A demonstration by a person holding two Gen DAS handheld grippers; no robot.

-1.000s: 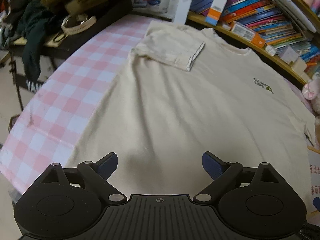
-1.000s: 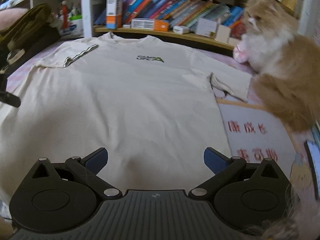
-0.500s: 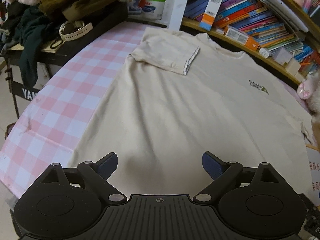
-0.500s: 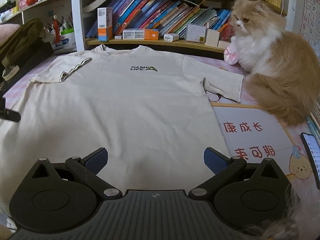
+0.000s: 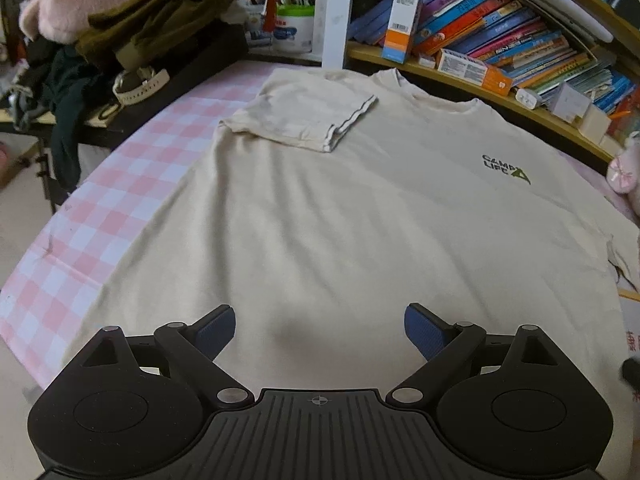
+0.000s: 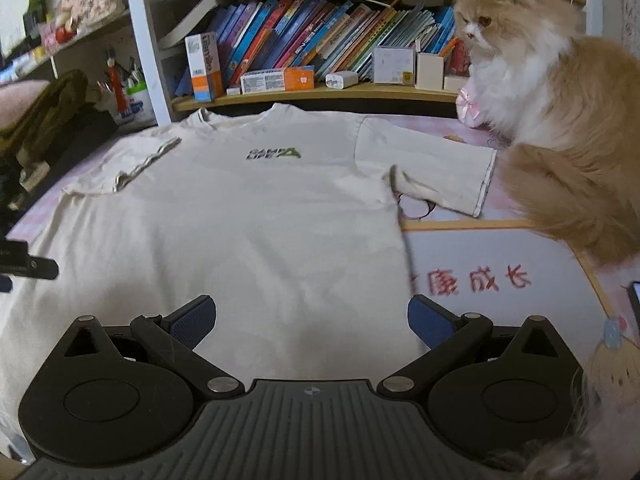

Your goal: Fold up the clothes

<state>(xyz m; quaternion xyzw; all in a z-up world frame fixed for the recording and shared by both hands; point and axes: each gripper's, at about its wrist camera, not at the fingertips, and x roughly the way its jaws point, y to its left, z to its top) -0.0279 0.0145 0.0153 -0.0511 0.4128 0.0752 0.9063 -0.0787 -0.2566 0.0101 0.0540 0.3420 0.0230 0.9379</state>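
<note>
A cream T-shirt [image 5: 360,208] with a small green chest logo lies flat, front up, on the pink checked tablecloth [image 5: 120,184]. Its left sleeve [image 5: 308,116] is folded in over the chest. Its right sleeve [image 6: 436,168] lies spread out toward the cat. My left gripper [image 5: 320,332] is open and empty above the shirt's lower hem. My right gripper [image 6: 310,322] is open and empty above the lower right part of the shirt [image 6: 240,220].
An orange and white cat [image 6: 560,132] sits at the right, beside the spread sleeve. A printed mat [image 6: 500,288] lies under the shirt's right edge. Bookshelves [image 6: 320,52] stand behind. A pile of dark clothes [image 5: 120,32] sits at the far left.
Both grippers have pulled back and risen a little, so more of the shelves and shirt show. The shirt has not moved. The cat has turned its head slightly.
</note>
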